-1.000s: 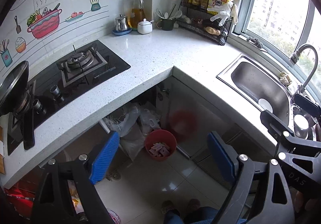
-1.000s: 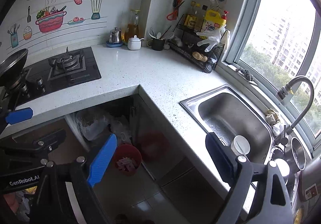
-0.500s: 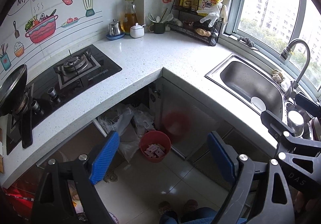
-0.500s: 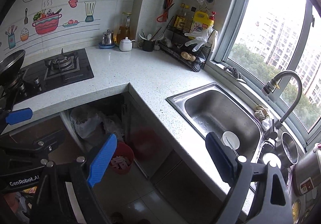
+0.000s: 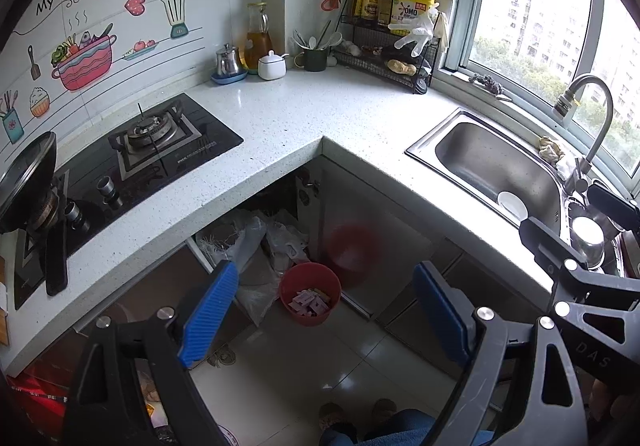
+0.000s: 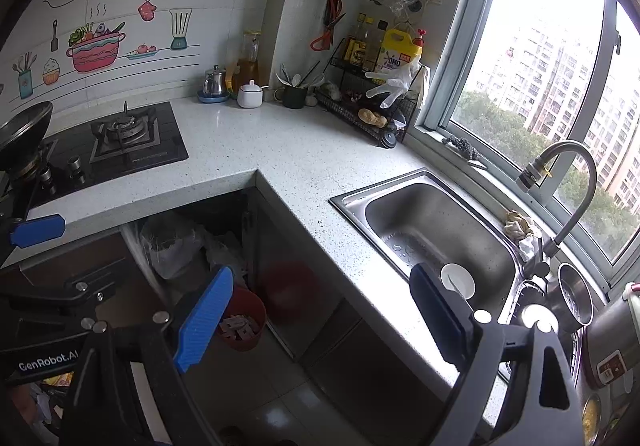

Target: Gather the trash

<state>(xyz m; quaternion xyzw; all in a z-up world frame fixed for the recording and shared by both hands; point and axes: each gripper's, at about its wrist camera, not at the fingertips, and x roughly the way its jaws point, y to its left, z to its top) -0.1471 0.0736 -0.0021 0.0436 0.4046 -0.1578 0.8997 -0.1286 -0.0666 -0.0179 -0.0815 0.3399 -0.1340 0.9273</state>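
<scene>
A red trash bin [image 5: 310, 293] with pink paper scraps in it stands on the tiled floor under the corner of the white counter [image 5: 304, 118]. It also shows in the right wrist view [image 6: 244, 320], partly behind a blue pad. My left gripper [image 5: 324, 318] is open and empty, held high above the bin. My right gripper [image 6: 320, 320] is open and empty, above the counter edge beside the sink [image 6: 436, 230]. The right gripper also shows at the right edge of the left wrist view [image 5: 580, 266].
A gas stove [image 5: 152, 142] and a pan [image 5: 28, 174] sit at the left. Jars, a cup of utensils and a wire rack [image 5: 388, 58] with bottles line the back. Plastic bags [image 5: 256, 238] lie in the open cabinet. A white bowl [image 6: 458, 280] sits in the sink.
Both grippers have risen and pulled back, so the counter, the sink and the bin look smaller and lower in the views. Both stay open and empty.
</scene>
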